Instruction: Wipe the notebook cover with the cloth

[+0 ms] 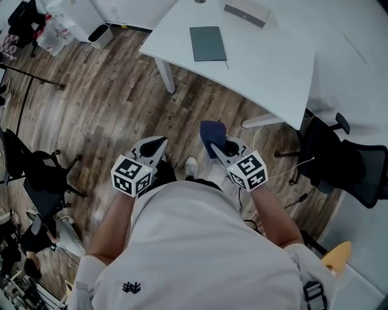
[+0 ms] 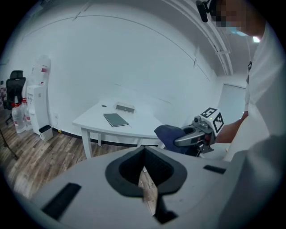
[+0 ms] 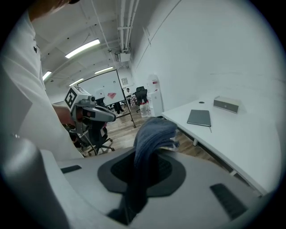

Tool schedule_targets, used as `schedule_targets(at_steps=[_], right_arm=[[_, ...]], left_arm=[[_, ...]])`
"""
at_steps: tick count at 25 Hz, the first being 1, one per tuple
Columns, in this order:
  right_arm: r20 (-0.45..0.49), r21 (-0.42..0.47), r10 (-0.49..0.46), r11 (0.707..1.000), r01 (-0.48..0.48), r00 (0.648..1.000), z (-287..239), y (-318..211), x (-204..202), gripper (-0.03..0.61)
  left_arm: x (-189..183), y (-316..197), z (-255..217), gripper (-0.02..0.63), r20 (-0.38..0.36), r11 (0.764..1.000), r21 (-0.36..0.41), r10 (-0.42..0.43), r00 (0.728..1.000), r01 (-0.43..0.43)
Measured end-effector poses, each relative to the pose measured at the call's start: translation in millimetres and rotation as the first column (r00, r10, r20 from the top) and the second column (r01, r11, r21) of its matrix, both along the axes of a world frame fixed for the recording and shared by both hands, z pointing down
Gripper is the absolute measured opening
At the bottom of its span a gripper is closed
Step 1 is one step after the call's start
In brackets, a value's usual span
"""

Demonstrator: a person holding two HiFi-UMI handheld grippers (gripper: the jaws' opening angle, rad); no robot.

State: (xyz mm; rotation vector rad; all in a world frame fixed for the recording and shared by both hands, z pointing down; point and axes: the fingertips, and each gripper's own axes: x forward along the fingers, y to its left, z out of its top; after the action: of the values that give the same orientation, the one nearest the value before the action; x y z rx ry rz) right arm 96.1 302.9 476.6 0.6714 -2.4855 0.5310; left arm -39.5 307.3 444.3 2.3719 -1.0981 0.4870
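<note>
Cloth [image 3: 151, 134] pinched in R tongs [image 1: 223, 148], notebook [image 1: 207, 43] on table [image 1: 273, 66].

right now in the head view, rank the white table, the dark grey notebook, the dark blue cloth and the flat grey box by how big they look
1. white table
2. dark grey notebook
3. dark blue cloth and flat grey box: about alike. The cloth is bunched and nearer the camera, so they are not ranked.

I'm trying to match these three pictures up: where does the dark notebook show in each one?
Head view: notebook near the top, on the white table.
Left gripper view: notebook left of centre.
Right gripper view: notebook right of centre.
Shared landmark: grey box beside it.
</note>
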Motion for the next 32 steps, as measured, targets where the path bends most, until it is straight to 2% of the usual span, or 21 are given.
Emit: schedule_targets(at_steps=[6,12,17,23,27,32], right_arm=[[-0.007,-0.036,0.06,0.997,-0.061,0.998,15,-42,0,0.043],[-0.07,-0.07,0.157,0.984,-0.162,0.985,23,-104,-8,0.043],[-0.11,-0.078,0.256,0.961,-0.265,0.96,27,-161,-12,0.043],[-0.17,-0.068,0.331,0.936,-0.347,0.928,40,-220,-26,0.043],[-0.205,-0.077,0.347,0.926,-0.369,0.915,49,-245,-30,0.043],[-0.242,-0.075,0.311,0.938,-0.337,0.919,63,-280,-33,0.043]], left_arm=[[-6,-55,22,0.001,0.004,0.999,-0.019,0.042,0.999,-0.042],[-16,-144,35,0.002,-0.011,0.989,-0.023,0.146,0.989,-0.147],[-16,-215,43,0.001,0.023,0.959,0.005,0.284,0.959,-0.284],[-25,-291,61,0.001,0.046,0.925,0.017,0.379,0.924,-0.38],[-16,-323,79,0.001,0.034,0.908,0.0,0.419,0.907,-0.419],[2,-351,107,0.0,0.067,0.894,-0.023,0.448,0.892,-0.447]])
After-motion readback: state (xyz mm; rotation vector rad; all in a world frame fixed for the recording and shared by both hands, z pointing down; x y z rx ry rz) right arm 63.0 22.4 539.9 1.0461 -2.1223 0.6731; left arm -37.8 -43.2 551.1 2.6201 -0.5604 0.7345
